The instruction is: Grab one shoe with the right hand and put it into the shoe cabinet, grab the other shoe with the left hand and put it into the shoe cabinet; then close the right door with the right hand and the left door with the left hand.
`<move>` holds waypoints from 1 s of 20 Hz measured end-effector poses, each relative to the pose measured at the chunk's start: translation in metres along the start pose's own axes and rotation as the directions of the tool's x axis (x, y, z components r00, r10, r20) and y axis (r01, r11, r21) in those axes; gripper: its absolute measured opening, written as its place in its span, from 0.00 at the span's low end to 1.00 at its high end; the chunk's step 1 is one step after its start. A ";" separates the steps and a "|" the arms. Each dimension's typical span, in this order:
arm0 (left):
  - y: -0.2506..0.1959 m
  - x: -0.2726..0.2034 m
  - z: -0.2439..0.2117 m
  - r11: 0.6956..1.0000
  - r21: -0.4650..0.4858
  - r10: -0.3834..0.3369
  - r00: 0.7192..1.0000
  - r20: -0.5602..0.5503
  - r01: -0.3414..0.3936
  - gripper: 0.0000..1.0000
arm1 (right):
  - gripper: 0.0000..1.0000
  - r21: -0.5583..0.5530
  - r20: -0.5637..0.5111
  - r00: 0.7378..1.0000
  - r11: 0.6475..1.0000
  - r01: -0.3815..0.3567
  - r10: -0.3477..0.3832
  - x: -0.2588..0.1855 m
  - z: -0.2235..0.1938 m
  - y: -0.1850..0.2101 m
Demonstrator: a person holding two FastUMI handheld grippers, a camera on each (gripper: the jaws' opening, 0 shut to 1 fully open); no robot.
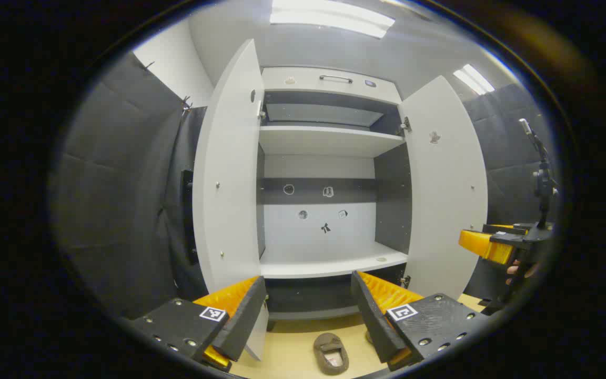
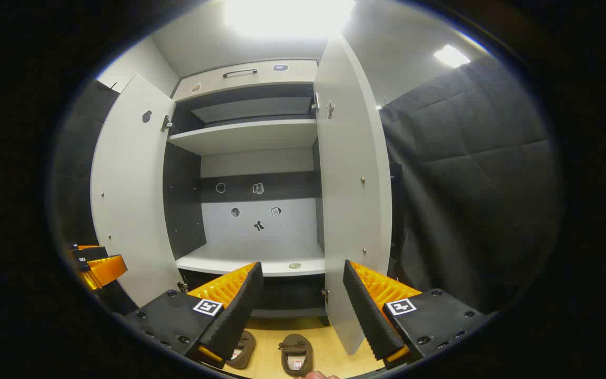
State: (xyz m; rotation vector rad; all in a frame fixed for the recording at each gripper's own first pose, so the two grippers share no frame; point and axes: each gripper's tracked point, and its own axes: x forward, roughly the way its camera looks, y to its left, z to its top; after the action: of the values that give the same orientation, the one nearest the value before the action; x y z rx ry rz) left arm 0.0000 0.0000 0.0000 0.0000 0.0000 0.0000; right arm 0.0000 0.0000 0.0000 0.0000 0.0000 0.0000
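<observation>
Left gripper view: left gripper (image 1: 308, 308), jaws wide and holding nothing, faces the shoe cabinet (image 1: 329, 179) with both doors swung out to admit shoes — right gripper view: right gripper (image 2: 303, 302), equally spread and unladen, above two shoes (image 2: 296, 353) on the floor (image 2: 329, 352).

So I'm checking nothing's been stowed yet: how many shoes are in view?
2, both on the floor in front of the open cabinet: one shoe lies between the right gripper's fingers in its view, the other shoe beside it, partly hidden behind a finger.
</observation>
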 end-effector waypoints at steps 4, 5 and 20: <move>0.003 0.004 -0.010 1.000 -0.025 0.007 1.000 -0.023 -0.008 1.00 | 0.95 -0.044 0.020 1.000 0.999 0.012 -0.012 0.001 0.002 -0.002; 0.004 0.005 -0.010 1.000 -0.026 0.009 1.000 -0.026 -0.009 1.00 | 0.95 -0.045 0.017 1.000 0.999 0.010 -0.009 0.001 0.002 -0.001; 0.011 0.017 -0.025 0.998 -0.056 -0.011 0.999 -0.050 0.009 0.88 | 0.95 -0.010 -0.106 0.994 1.000 0.000 -0.001 0.023 -0.027 0.005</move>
State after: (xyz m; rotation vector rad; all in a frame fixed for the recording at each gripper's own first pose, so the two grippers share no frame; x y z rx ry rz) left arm 0.0173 0.0105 -0.0248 -0.0559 0.0506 -0.0100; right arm 0.0229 0.0051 -0.0270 -0.0100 0.1058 -0.0002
